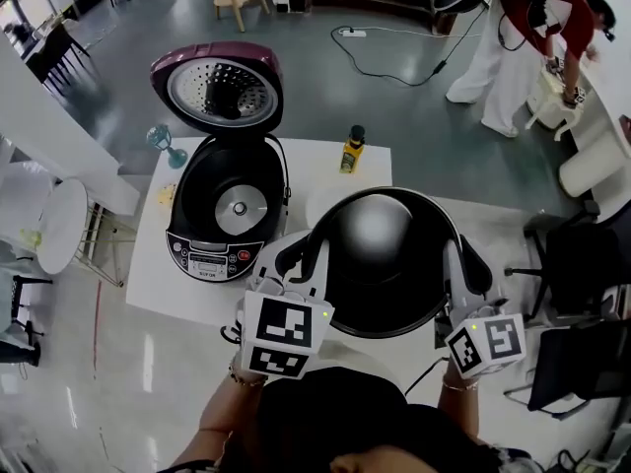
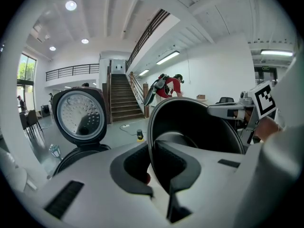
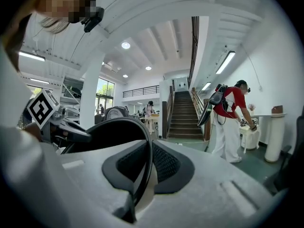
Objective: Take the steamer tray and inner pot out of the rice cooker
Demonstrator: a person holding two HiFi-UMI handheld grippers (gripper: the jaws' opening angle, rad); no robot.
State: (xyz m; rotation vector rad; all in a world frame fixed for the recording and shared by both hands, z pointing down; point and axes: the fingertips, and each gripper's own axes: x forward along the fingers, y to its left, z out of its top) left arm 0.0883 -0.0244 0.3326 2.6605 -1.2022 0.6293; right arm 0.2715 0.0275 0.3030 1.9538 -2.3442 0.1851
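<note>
While our left gripper (image 1: 296, 261) and right gripper (image 1: 461, 264) are clamping opposite rim sides, we are balancing the inner pot (image 1: 380, 239). It is seeming stiff and slippery.

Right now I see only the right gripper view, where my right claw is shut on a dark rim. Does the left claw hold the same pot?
Observer: Yes. In the left gripper view the left claw is shut on the rim of the inner pot, on the side opposite yours.
Operator: Is something left inside the rice cooker?
Observer: The head view shows the rice cooker open, its lid up, with only the bare heating plate inside.
Operator: What lies under the pot?
Observer: The white table. In the head view the pot is to the right of the cooker. Whether it touches the table I cannot tell.
</note>
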